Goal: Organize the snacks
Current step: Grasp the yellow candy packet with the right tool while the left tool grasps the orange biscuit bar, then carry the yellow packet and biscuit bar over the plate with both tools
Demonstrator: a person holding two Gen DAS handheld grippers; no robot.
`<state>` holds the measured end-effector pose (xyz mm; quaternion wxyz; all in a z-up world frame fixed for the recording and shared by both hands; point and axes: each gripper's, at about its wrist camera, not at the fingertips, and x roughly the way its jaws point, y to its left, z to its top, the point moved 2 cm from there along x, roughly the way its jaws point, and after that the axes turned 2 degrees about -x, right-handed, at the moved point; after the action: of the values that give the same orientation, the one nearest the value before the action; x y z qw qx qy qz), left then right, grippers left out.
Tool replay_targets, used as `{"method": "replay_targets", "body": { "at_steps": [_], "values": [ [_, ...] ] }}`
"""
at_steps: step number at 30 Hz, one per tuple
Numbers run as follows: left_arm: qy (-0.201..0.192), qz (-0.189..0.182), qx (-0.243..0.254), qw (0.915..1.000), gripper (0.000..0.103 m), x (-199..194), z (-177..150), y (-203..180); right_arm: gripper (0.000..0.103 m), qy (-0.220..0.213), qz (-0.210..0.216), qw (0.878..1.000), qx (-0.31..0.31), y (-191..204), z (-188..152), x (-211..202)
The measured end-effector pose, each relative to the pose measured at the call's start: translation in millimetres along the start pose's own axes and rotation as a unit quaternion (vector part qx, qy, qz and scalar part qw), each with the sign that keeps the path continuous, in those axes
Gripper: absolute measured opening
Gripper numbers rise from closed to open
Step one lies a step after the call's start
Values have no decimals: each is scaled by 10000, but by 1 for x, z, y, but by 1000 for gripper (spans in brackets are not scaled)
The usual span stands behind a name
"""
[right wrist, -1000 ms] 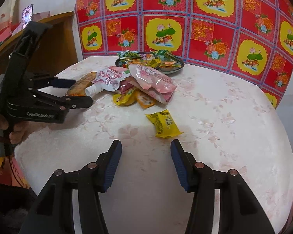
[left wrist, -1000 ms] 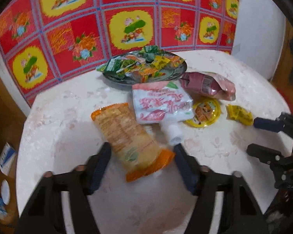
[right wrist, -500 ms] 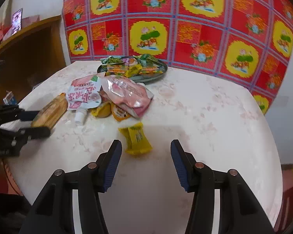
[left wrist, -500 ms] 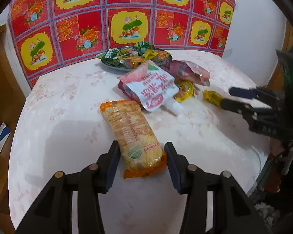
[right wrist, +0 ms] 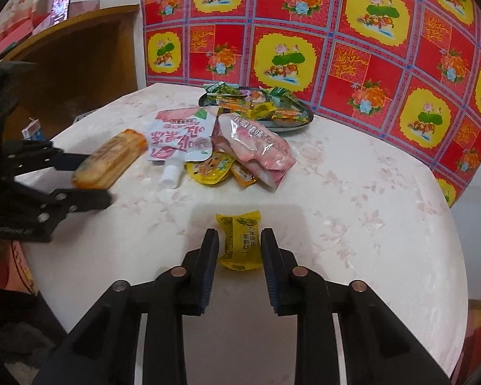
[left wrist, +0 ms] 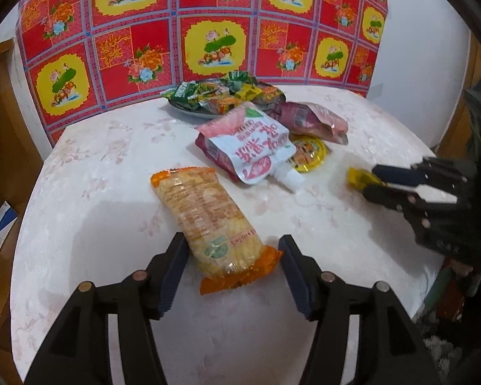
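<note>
A long orange cracker pack (left wrist: 205,211) (right wrist: 112,160) lies on the white round table (left wrist: 96,192). My left gripper (left wrist: 232,250) (right wrist: 93,181) straddles its near end; its jaws are opening, with the pack still between them. A small yellow snack packet (right wrist: 240,240) (left wrist: 357,176) lies near the table's front. My right gripper (right wrist: 239,243) (left wrist: 368,179) is closing on it, with both pads against its sides. At the back, a dark plate (left wrist: 189,112) (right wrist: 301,118) holds several small wrapped snacks.
A white spouted pouch (left wrist: 256,147), a pink bag (left wrist: 314,122) and a yellow jelly cup (left wrist: 308,155) lie heaped in front of the plate. A red patterned cloth (left wrist: 215,41) covers the wall behind. A wooden cabinet (right wrist: 80,64) stands to the left.
My right jaws have closed from wide apart onto the yellow packet. My left jaws narrowed around the cracker pack's end, then spread again.
</note>
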<state>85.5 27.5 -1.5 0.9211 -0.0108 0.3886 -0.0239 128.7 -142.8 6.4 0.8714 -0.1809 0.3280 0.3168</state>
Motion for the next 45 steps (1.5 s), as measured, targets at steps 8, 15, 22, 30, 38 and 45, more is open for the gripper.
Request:
{"method": "replay_targets", "body": {
  "at_steps": [8,15,22,30,38,45],
  "values": [
    [-238,-161,-155,9995,49,-10,-10,3,27,49,123,9997,195,-4,2,8],
    [-429,-318,-229,9983,48,-29,-21,2,26,-132,127,9996,211,3,4,-6],
    [-1190,-384,-15,9922,48,-75,-14,-8,24,-359,158,9990,216,8,13,-19],
    [-1395,-327,-149,9896,48,-86,-8,3,24,-452,123,9985,281,-1,15,-25],
    [-1266,-413,-32,9911,48,-77,-6,-7,33,-405,298,9986,137,-1,12,-22],
    [-1077,-530,74,9927,48,-62,-7,-19,52,131,339,9993,-38,13,-3,7]
  ]
}}
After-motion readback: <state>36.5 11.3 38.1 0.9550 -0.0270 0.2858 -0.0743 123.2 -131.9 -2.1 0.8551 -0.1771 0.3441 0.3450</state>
